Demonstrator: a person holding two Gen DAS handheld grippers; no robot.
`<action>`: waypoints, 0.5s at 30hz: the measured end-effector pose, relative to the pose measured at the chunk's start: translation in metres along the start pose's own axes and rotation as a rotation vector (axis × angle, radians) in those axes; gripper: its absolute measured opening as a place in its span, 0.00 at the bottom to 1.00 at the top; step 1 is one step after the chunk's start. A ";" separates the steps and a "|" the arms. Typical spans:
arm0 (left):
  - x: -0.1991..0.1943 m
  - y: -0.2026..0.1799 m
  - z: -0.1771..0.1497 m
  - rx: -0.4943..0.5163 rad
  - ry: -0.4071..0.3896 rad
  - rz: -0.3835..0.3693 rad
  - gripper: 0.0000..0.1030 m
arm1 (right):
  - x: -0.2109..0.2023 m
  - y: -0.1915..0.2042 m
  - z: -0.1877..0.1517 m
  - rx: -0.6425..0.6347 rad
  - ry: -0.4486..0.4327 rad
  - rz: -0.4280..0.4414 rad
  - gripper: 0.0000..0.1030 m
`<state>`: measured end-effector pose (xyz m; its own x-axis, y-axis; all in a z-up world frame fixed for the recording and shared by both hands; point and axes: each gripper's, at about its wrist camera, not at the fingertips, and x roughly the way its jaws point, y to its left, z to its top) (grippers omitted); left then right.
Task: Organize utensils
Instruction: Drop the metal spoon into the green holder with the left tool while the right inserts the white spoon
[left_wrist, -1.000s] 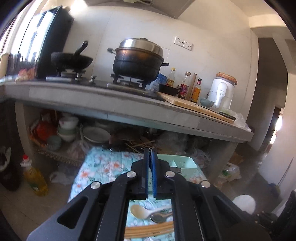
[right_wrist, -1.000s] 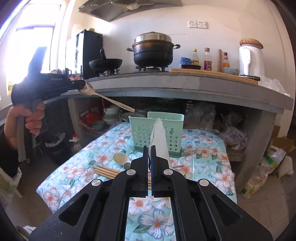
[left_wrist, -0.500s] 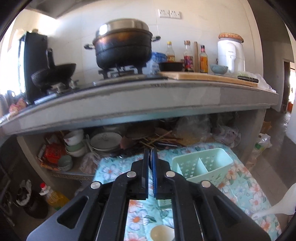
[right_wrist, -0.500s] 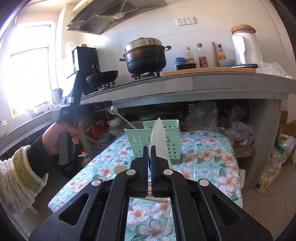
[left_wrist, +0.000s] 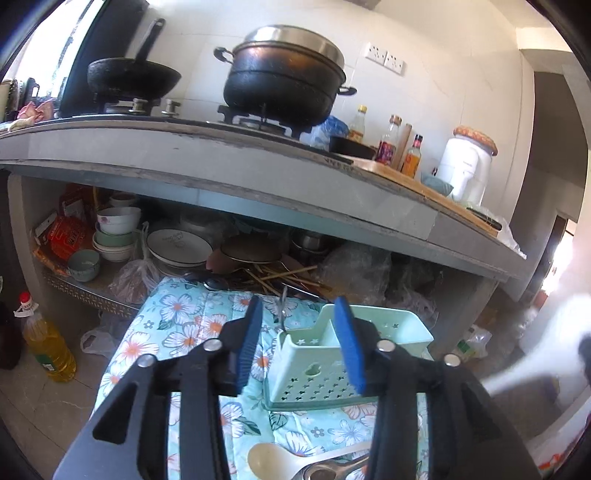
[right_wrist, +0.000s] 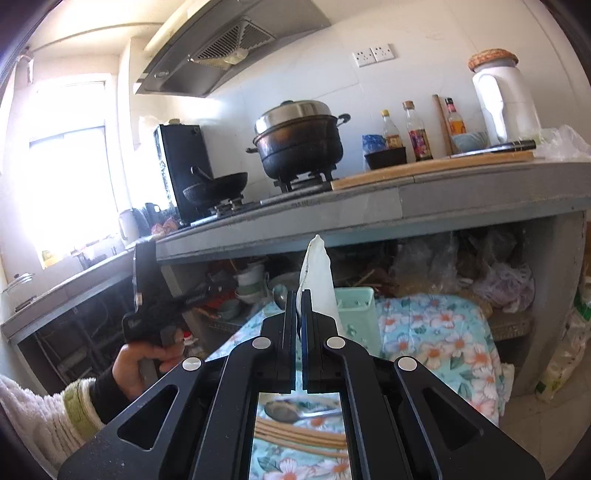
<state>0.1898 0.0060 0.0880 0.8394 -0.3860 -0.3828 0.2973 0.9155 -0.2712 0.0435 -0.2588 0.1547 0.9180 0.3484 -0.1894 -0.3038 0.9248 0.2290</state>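
A mint-green utensil caddy (left_wrist: 332, 365) stands on the floral tablecloth (left_wrist: 177, 325); it also shows in the right wrist view (right_wrist: 356, 314). A metal spoon (left_wrist: 282, 308) stands in its left compartment. My left gripper (left_wrist: 301, 345) is open and empty just above the caddy. My right gripper (right_wrist: 298, 314) is shut on a white plastic utensil (right_wrist: 317, 273) whose tip points up. A white spoon (left_wrist: 273, 461) and a metal spoon (left_wrist: 332, 470) lie on the cloth near me. Chopsticks (right_wrist: 295, 437) lie below the right gripper.
A grey kitchen counter (left_wrist: 258, 177) with a black pot (left_wrist: 284, 81) and wok (left_wrist: 133, 79) overhangs the table's far side. Bowls and plates (left_wrist: 118, 232) crowd the shelf beneath. An oil bottle (left_wrist: 44, 339) stands on the floor at the left.
My left gripper opened and let the metal spoon go into the caddy. My right gripper rose and tilted up with the white utensil still held.
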 end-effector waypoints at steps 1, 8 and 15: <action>-0.007 0.003 -0.003 -0.004 -0.006 0.001 0.48 | 0.005 0.001 0.009 -0.010 -0.018 0.007 0.00; -0.046 0.026 -0.037 -0.084 0.033 -0.011 0.84 | 0.061 -0.002 0.044 -0.024 -0.017 0.033 0.01; -0.066 0.032 -0.077 -0.113 0.084 0.047 0.95 | 0.136 -0.036 0.008 0.064 0.166 0.006 0.01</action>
<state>0.1089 0.0517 0.0363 0.8085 -0.3557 -0.4689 0.2017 0.9159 -0.3471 0.1812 -0.2460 0.1288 0.8596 0.3797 -0.3419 -0.2877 0.9127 0.2902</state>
